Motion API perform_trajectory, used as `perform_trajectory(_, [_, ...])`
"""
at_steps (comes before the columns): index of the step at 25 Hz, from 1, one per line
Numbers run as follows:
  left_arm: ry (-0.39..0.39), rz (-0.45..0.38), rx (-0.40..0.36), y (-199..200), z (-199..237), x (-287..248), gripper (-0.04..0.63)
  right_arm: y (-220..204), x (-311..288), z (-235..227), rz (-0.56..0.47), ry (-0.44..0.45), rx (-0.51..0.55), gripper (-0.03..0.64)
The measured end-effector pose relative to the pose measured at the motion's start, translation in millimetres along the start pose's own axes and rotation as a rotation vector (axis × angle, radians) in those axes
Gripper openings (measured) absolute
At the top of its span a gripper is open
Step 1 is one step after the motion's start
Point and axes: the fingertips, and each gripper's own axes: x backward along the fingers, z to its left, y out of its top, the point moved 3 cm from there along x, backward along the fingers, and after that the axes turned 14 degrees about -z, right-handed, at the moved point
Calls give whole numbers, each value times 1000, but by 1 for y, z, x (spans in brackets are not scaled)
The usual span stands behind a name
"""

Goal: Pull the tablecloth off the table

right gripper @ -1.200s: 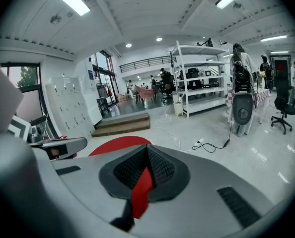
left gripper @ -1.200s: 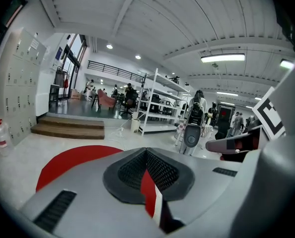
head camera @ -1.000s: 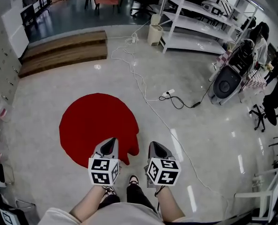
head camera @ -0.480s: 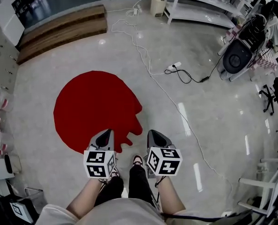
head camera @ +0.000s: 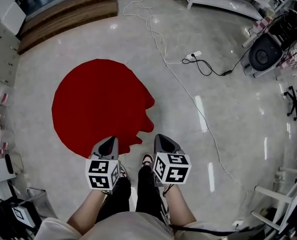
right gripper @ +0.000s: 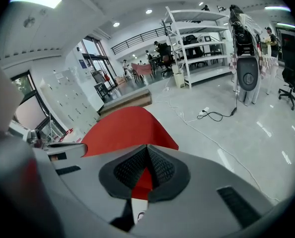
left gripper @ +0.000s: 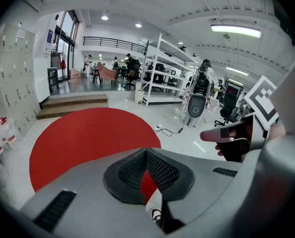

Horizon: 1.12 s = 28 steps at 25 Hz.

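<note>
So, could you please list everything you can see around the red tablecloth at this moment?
tablecloth: one, red, round, centre-left of the head view, near edge rumpled
wooden platform: one, brown, top left
long cable: one, white, snaking over the pale floor from top to lower right
power strip: one, white, upper right
shelving: one unit, white, top right
machine: one, black, round-fronted, right edge
legs: two, black trousers, bottom centre
left gripper: one, grey, jaws together, at the cloth's near edge
right gripper: one, grey, jaws together, beside the rumpled edge
</note>
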Motion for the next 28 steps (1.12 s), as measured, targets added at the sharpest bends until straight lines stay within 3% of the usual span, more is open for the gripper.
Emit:
perform_trajectory(7, [50,61,6,-24,11,4,15,-23,-18,1,44,29,-51,25])
perform_trajectory(15, [92,62,36,-30,20,3,15,-30,-34,4,55,98,-59,29])
perform_trajectory(18, [111,60,43,-32,24,3,15,-37,-40,2,103,146,-40,143])
perform_trajectory(21, [134,64,58,-36,28,4,15,-43,-45,-1,144,184,1,163])
perform_trajectory(28, [177,84,75,-45,34,3,15,-58,-61,-12,213,274,83,283])
